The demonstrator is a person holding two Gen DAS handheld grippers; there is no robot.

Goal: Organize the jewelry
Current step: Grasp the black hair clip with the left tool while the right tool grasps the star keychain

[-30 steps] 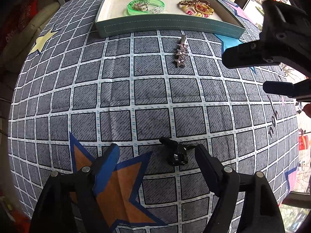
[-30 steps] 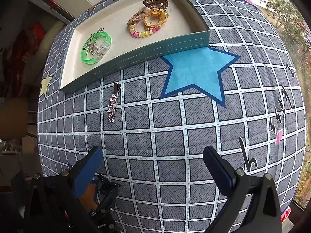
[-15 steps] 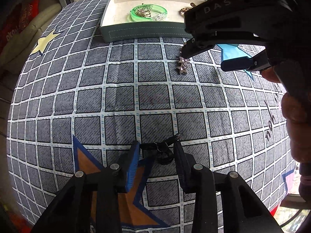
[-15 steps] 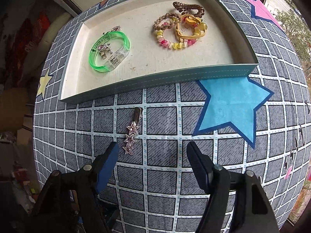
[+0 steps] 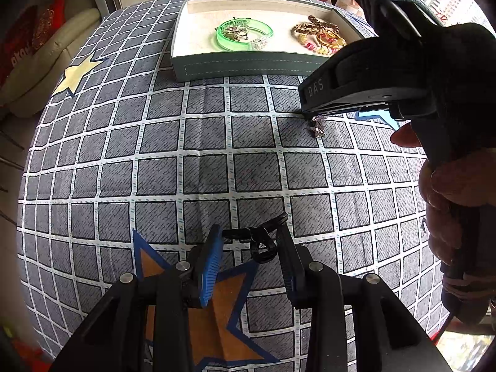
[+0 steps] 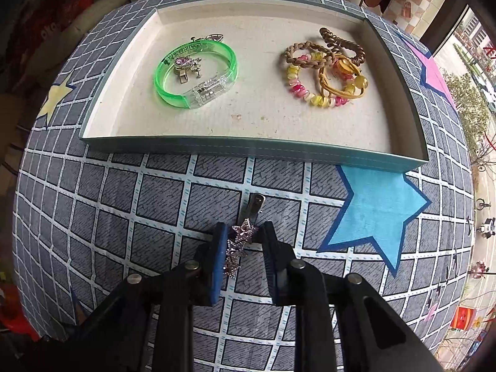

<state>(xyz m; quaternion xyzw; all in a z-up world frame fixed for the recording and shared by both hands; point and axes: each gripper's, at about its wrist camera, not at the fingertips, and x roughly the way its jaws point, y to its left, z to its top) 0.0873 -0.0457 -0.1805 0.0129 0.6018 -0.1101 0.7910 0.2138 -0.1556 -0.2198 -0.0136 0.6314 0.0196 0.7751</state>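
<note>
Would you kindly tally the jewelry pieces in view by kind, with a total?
Hair clips: 2 (star hair clip, black hair clip)
Hair ties: 4
Green bangle: 1
Silver brooch inside the bangle: 1
Total: 8, not counting an unclear silver bit behind the bangle.

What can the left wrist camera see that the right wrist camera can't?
Only the left view shows the black clip between the left gripper fingers, and the right gripper's body from outside. Only the right view shows the star clip full length between the right gripper fingers, which look not quite closed on it. Both show the tray, green bangle and hair ties.
</note>
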